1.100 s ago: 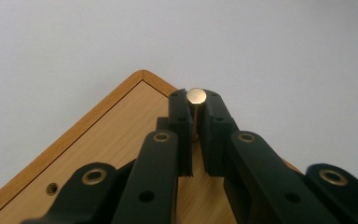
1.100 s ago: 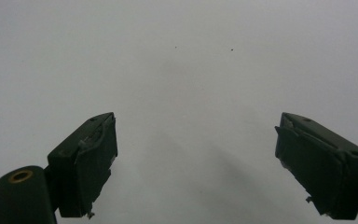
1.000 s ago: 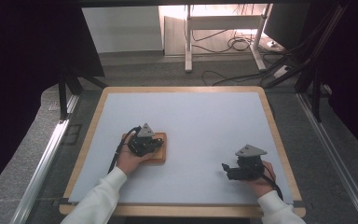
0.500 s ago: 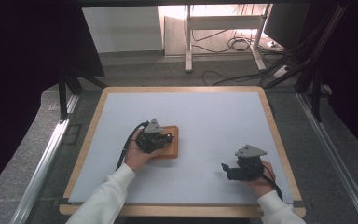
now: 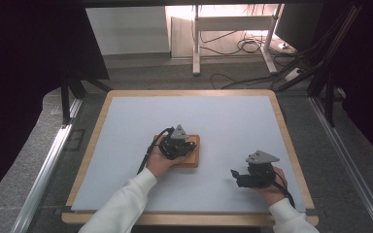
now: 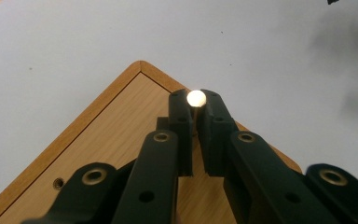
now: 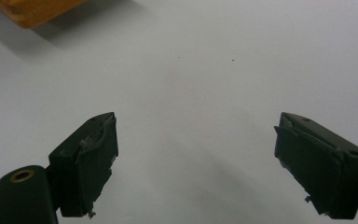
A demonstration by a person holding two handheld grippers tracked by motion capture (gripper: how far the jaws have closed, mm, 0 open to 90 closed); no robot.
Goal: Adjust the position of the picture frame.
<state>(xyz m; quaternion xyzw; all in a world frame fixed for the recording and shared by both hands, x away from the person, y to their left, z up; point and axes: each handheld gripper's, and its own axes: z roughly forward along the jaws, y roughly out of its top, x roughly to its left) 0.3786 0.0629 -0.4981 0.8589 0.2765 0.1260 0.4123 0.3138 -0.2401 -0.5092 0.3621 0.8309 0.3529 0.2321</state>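
**Left gripper slides the board by its peg**

The left gripper (image 5: 177, 145) sits over the wooden board (image 5: 193, 158), near the middle of the table (image 5: 126, 121). In the left gripper view its jaws stand narrow, clamped on a small pale peg (image 6: 196, 98) that rises from the board (image 6: 121, 140) near one corner. The peg gives the only handle on a flat slab that the jaws could not span, so gripping it probably lets the hand drag the whole board across the mat. A small hole (image 6: 58, 183) shows near another edge of the board.

The right gripper (image 5: 243, 175) rests near the table's front right, well apart from the board. Its jaws stand wide with nothing between them, over bare mat; it looks parked, ready to help later.

Against the earlier frames, the left hand and board have shifted together toward the right and the middle of the table. The right gripper has kept its place.
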